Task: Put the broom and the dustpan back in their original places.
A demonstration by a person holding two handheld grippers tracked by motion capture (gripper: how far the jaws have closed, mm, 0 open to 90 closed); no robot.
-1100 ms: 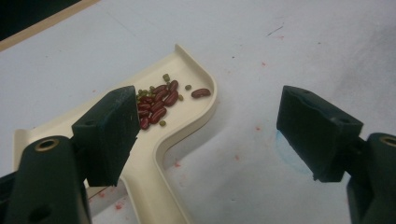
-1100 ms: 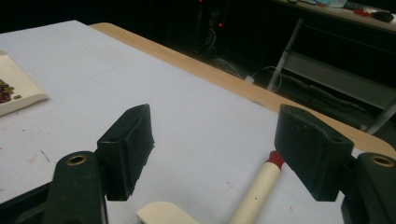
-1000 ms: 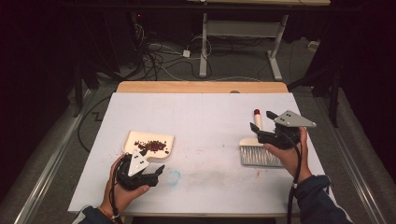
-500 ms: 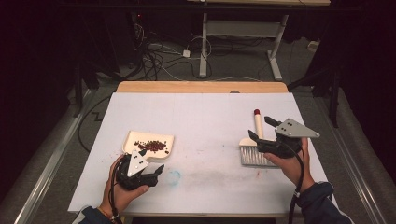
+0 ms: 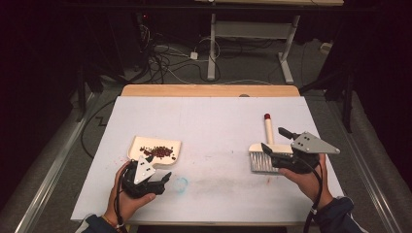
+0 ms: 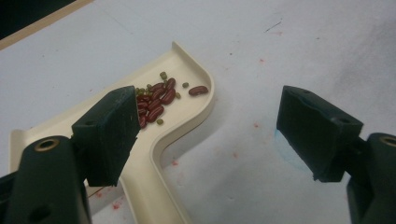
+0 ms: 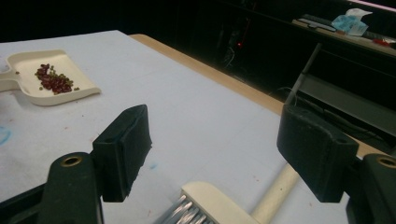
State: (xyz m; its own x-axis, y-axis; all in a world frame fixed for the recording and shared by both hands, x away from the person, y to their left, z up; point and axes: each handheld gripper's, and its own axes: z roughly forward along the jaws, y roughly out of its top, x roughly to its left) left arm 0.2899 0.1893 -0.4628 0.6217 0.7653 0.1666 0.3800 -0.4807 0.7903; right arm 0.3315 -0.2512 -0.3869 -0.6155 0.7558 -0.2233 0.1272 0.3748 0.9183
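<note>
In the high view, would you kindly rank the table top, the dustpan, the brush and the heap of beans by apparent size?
1. Table top
2. Dustpan and brush: these look alike, so I cannot rank them
3. Heap of beans

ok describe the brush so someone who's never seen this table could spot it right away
On the white table top, look to the right half, just in front of the right gripper. The brush lies flat there: cream head, pale bristles toward the person, handle pointing away. Its dark red handle tip sets it apart from the bean-filled dustpan at left.
</note>
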